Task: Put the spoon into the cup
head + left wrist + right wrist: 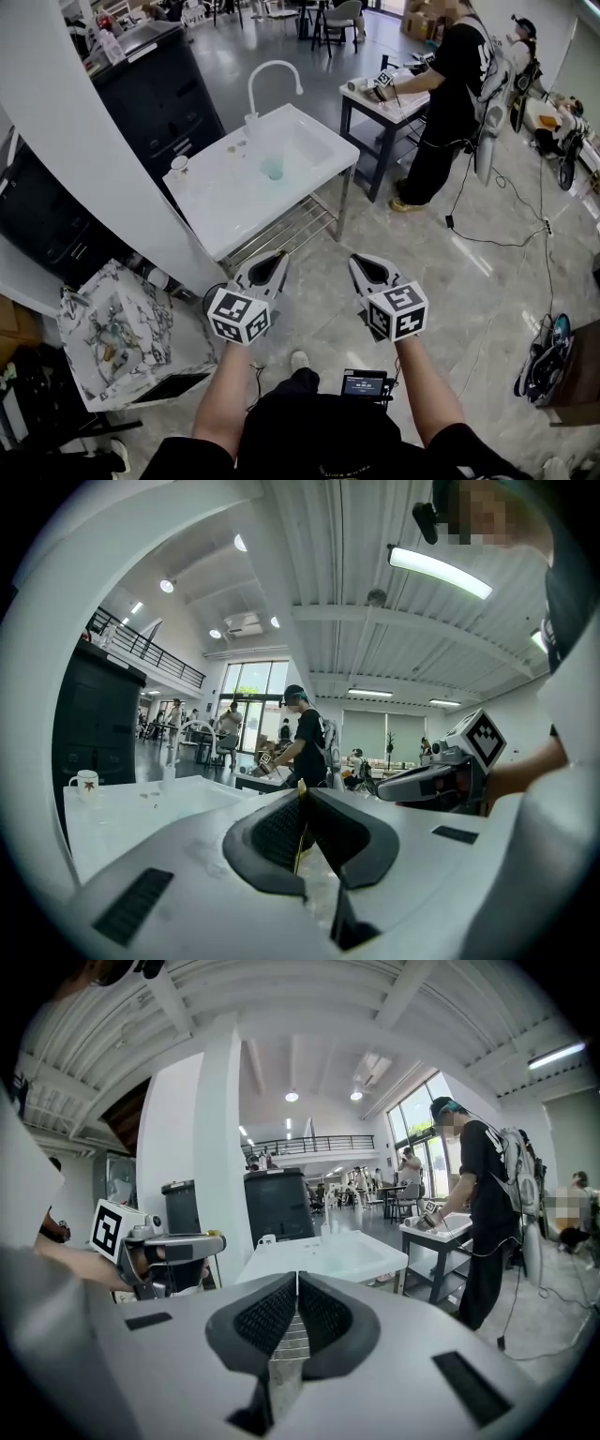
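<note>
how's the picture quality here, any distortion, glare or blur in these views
Head view: fairly sharp, with a mild wide-angle bend; light glares off the glossy floor and the white sink table is very bright. Left gripper view: heavy fisheye with black corners; the ceiling strip light blooms. Right gripper view: same fisheye; the white pillar bows and the windows look washed out.

White sink table [220,202], tall faucet [250,97]

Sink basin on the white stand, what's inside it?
One pale teal cup stands in the sink basin. Nothing else shows on the basin's floor in the head view. What the cup holds is too small to tell.
</note>
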